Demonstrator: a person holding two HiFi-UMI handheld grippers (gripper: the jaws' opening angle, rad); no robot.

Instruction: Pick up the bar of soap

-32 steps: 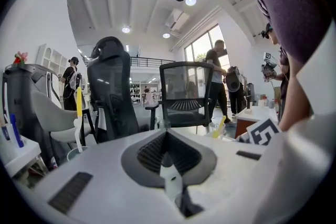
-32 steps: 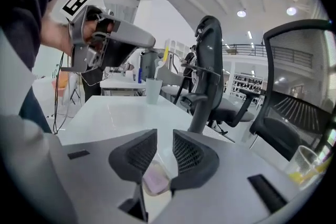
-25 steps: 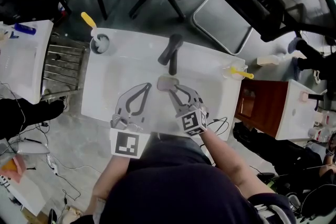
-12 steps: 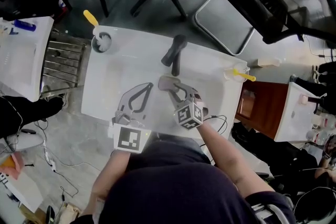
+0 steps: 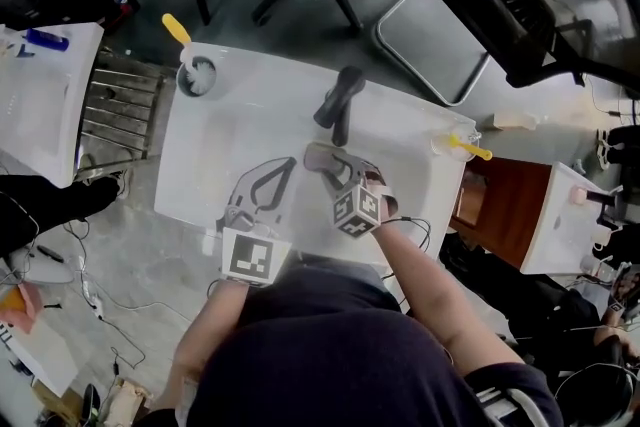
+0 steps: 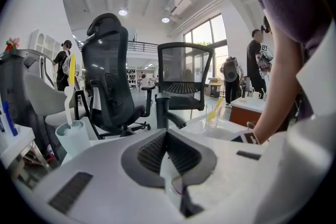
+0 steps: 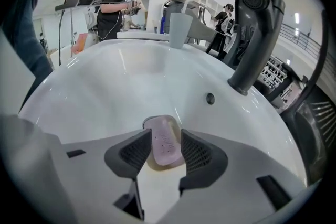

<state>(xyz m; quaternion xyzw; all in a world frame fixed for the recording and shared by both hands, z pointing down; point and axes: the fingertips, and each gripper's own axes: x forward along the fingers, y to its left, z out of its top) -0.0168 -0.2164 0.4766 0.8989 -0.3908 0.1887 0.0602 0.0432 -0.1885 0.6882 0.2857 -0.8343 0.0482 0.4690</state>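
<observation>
Between the right tool's (image 7: 165, 135) jaws, which have just been opening, the bar of soap (image 7: 166, 147) lies ungripped.

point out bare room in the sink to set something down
Bare: the basin between the left tongs and the cup. Crowded by the faucet: the right tongs, just opening, straddle the soap.

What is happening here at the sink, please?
A person works over a white sink with a gripper in each hand. The right gripper reaches into the basin. Its jaws have just been opening and stand on either side of the pink soap, not gripping it. The left gripper is shut and empty.
</observation>
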